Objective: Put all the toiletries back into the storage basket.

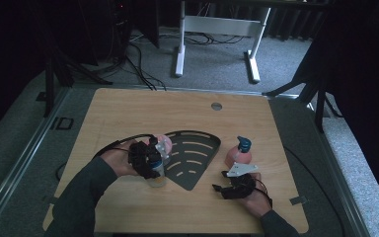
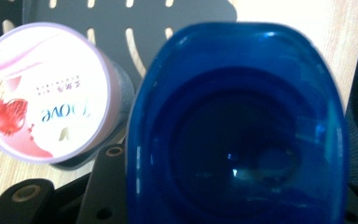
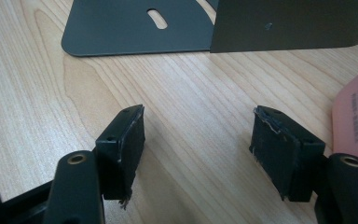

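Note:
My left gripper (image 1: 152,159) is shut on a clear bottle (image 1: 157,177) with a blue cap (image 2: 235,126), held upright at the left edge of the dark slotted rack (image 1: 193,157). The cap hides the jaw tips in the left gripper view. A pink Dove tub (image 2: 46,91) sits just beside the bottle on the rack (image 2: 121,23), its lid (image 1: 164,144) facing up. My right gripper (image 3: 198,126) rests low over the bare wood, open with nothing between its fingers, near the rack's front corner (image 3: 135,28). In the high view the right gripper (image 1: 218,187) lies in front of a pink pump bottle (image 1: 239,153).
The pink pump bottle's side (image 3: 356,112) stands close to the right jaw. The wooden table (image 1: 128,108) has a round grommet (image 1: 216,105) at the back. A white desk frame (image 1: 217,29) and cables lie on the floor beyond.

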